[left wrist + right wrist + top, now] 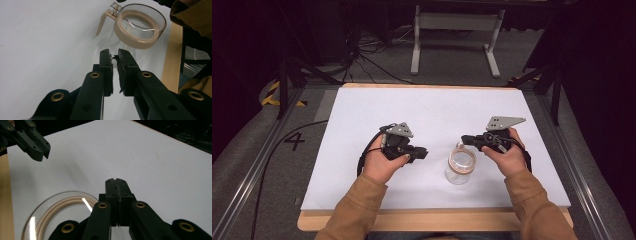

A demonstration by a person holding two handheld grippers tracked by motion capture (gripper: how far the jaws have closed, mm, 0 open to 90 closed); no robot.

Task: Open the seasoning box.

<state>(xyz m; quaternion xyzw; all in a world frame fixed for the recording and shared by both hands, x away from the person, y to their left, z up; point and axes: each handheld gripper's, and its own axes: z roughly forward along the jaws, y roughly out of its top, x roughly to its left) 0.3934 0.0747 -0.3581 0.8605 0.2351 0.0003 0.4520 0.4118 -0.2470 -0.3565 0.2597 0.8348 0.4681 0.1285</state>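
High view: white table (427, 107) w/ wooden edge at the near side. A clear glass jug (460, 165) w/ a beige collar stands upright near the table's centre, a bit toward 5 o'clock. Left gripper (421, 153) sits at the jug's 9 o'clock, near but apart, held in the left hand (384, 162); tips aim at 3 o'clock, toward the jug. Right gripper (466, 139) is at the jug's 12–1 o'clock, tips just over the jug's far rim; touching or not, can't tell from here. Right hand (508, 155) holds it; tan sleeves come in from the bottom edge.

Left gripper view adds what the high view doesn't: the jug (140, 25) has a beige handle (103, 21) sticking out at 9 o'clock in that frame, plus a small clear hinge piece on the collar. Left gripper (114, 55) jaws are nearly together, only a thin slit between the pads, nothing in it. Jug lies ahead at 1 o'clock, apart from the tips.

Right gripper view: right gripper (116, 181) jaws are pressed together, holding nothing. The jug's rim (60, 207) shows at 8 o'clock, low & beside the jaws, beige ring seen through the glass. The left gripper (37, 146) shows far off at 10 o'clock, over the table (150, 157), its tips close together.

Handle isn't clear in the high view; too small there.
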